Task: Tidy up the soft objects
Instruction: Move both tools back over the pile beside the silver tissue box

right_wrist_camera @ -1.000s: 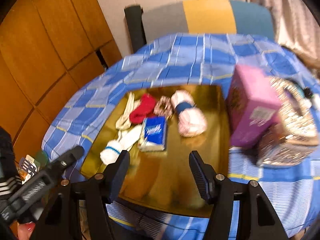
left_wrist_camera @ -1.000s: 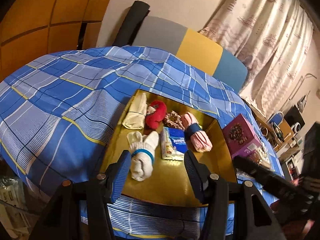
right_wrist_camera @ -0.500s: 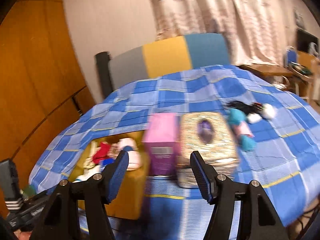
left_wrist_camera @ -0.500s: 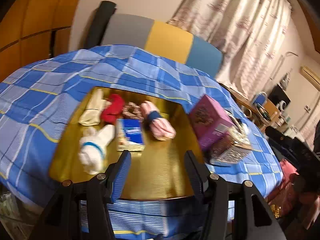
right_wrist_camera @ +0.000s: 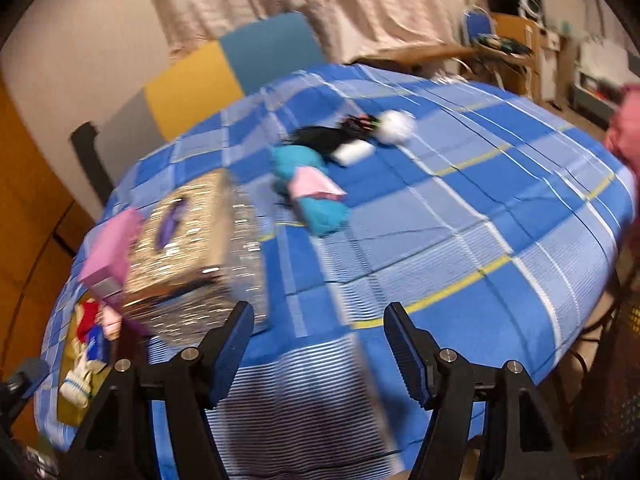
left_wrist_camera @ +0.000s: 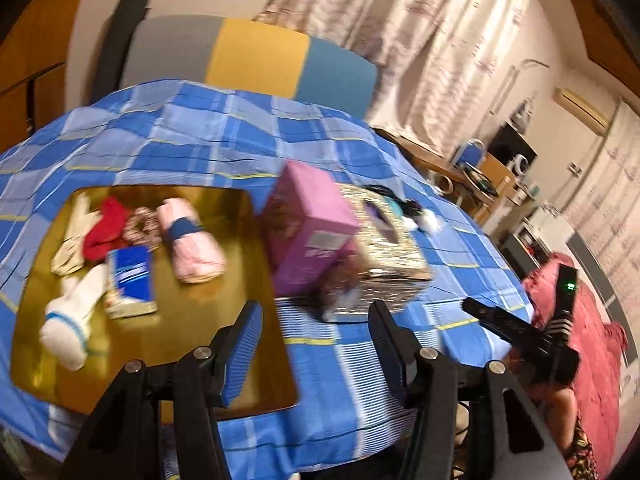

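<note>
**Both grippers empty, soft stuff split into two piles**

The left gripper (left_wrist_camera: 316, 344) hangs over the near edge of the gold tray (left_wrist_camera: 192, 320), jaws apart, nothing between them. The right gripper (right_wrist_camera: 320, 344) has nothing between its jaws either, and they're opening wider.

In the tray I count six things: a cream glove (left_wrist_camera: 72, 236), a red cloth (left_wrist_camera: 104, 232), a scrunchie (left_wrist_camera: 142, 226), a pink roll (left_wrist_camera: 192, 244) with a blue band, a white sock (left_wrist_camera: 68, 324) and a blue tissue pack (left_wrist_camera: 130, 280).

Just beside the tray on the checked blue cloth (right_wrist_camera: 460, 240) stand two boxes, a pink box (left_wrist_camera: 308, 232) touching a glittery box (left_wrist_camera: 384, 268). They block the way between the tray and the second pile: a teal roll (right_wrist_camera: 316, 196) with a pink patch, a black tangle (right_wrist_camera: 324, 136), a white pompom (right_wrist_camera: 396, 126). It's blurry there, so that count is rough.
</note>
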Motion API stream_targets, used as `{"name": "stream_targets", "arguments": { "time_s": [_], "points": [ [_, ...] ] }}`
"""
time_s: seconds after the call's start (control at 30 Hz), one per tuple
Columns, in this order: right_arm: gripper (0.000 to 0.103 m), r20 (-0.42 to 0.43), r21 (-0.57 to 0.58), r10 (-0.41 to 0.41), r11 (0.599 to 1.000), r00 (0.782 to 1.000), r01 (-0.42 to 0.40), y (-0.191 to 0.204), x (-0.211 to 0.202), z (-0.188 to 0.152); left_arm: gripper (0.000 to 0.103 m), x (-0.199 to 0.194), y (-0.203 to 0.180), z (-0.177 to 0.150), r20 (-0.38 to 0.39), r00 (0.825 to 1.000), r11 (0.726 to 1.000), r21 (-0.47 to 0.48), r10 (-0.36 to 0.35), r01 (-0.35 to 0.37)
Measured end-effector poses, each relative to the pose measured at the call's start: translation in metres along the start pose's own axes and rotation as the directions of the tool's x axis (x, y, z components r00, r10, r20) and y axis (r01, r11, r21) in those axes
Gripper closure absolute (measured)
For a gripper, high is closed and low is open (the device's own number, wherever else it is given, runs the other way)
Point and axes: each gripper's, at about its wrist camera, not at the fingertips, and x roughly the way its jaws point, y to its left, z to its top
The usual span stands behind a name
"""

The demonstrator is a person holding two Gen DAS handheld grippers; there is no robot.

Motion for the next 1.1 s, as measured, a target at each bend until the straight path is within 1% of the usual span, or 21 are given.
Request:
{"name": "stream_targets", "arguments": {
  "time_s": [0.07, 0.2, 0.23, 0.33, 0.4, 0.43, 0.53, 0.6, 0.63, 0.7, 0.77, 0.8, 0.87, 0.9, 0.93, 1.0, 1.1],
  "points": [
    [0.035, -0.017, -0.010, -0.019, 1.000, 1.000, 0.019, -0.012, 0.005, 0.008, 0.047, 0.008, -0.018, 0.008, -0.022, 0.999, 0.999, 0.022, -0.038, 0.038],
    [0.035, -0.016, -0.047, -0.047, 0.998, 0.999, 0.046, -0.027, 0.009, 0.027, 0.047, 0.026, -0.054, 0.026, -0.060, 0.993, 0.993, 0.058, -0.098, 0.101],
    [0.035, -0.013, -0.053, -0.054, 0.997, 0.998, 0.053, -0.033, 0.011, 0.035, 0.047, 0.031, -0.063, 0.030, -0.066, 0.993, 0.992, 0.069, -0.102, 0.107],
    [0.034, -0.004, -0.082, -0.071, 0.994, 0.997, 0.070, -0.045, 0.017, 0.053, 0.040, 0.050, -0.095, 0.044, -0.095, 0.988, 0.985, 0.105, -0.123, 0.133],
    [0.034, 0.012, -0.120, -0.079, 0.989, 0.997, 0.080, -0.054, 0.023, 0.070, 0.039, 0.066, -0.116, 0.053, -0.120, 0.985, 0.983, 0.124, -0.121, 0.136],
    [0.034, 0.019, -0.135, -0.078, 0.988, 0.997, 0.080, -0.058, 0.026, 0.078, 0.038, 0.078, -0.130, 0.058, -0.145, 0.983, 0.980, 0.146, -0.115, 0.136],
    [0.034, 0.016, -0.152, -0.041, 0.987, 0.999, 0.043, -0.075, 0.037, 0.105, 0.037, 0.102, -0.153, 0.068, -0.169, 0.980, 0.978, 0.159, -0.105, 0.133],
    [0.034, 0.012, -0.172, -0.029, 0.985, 1.000, 0.030, -0.084, 0.045, 0.124, 0.037, 0.125, -0.169, 0.076, -0.200, 0.977, 0.979, 0.170, -0.079, 0.114],
    [0.034, 0.026, -0.185, -0.041, 0.982, 0.999, 0.045, -0.087, 0.048, 0.130, 0.037, 0.136, -0.176, 0.080, -0.214, 0.974, 0.979, 0.172, -0.071, 0.109],
    [0.034, 0.067, -0.221, -0.067, 0.972, 0.995, 0.081, -0.093, 0.054, 0.141, 0.037, 0.160, -0.190, 0.087, -0.232, 0.972, 0.979, 0.188, -0.032, 0.077],
    [0.033, 0.088, -0.232, -0.077, 0.968, 0.993, 0.096, -0.102, 0.062, 0.149, 0.037, 0.185, -0.204, 0.093, -0.253, 0.967, 0.976, 0.211, -0.004, 0.059],
    [0.033, 0.085, -0.210, -0.081, 0.973, 0.993, 0.097, -0.109, 0.066, 0.150, 0.037, 0.193, -0.207, 0.095, -0.248, 0.969, 0.975, 0.216, 0.012, 0.043],
    [0.033, 0.051, -0.164, -0.055, 0.984, 0.997, 0.063, -0.120, 0.072, 0.148, 0.037, 0.216, -0.213, 0.100, -0.246, 0.968, 0.973, 0.230, 0.051, 0.007],
    [0.033, 0.028, -0.153, -0.056, 0.986, 0.998, 0.060, -0.123, 0.075, 0.147, 0.037, 0.224, -0.214, 0.102, -0.246, 0.967, 0.973, 0.231, 0.068, -0.010],
    [0.033, 0.003, -0.139, -0.077, 0.987, 0.997, 0.077, -0.125, 0.078, 0.147, 0.037, 0.236, -0.215, 0.104, -0.245, 0.965, 0.973, 0.228, 0.093, -0.036],
    [0.033, 0.001, -0.121, -0.087, 0.989, 0.996, 0.086, -0.127, 0.078, 0.148, 0.037, 0.264, -0.213, 0.107, -0.261, 0.954, 0.971, 0.222, 0.150, -0.092],
    [0.033, 0.009, -0.086, -0.064, 0.994, 0.998, 0.064, -0.128, 0.074, 0.151, 0.037, 0.297, -0.208, 0.107, -0.270, 0.936, 0.960, 0.221, 0.227, -0.169]
  ]
}}
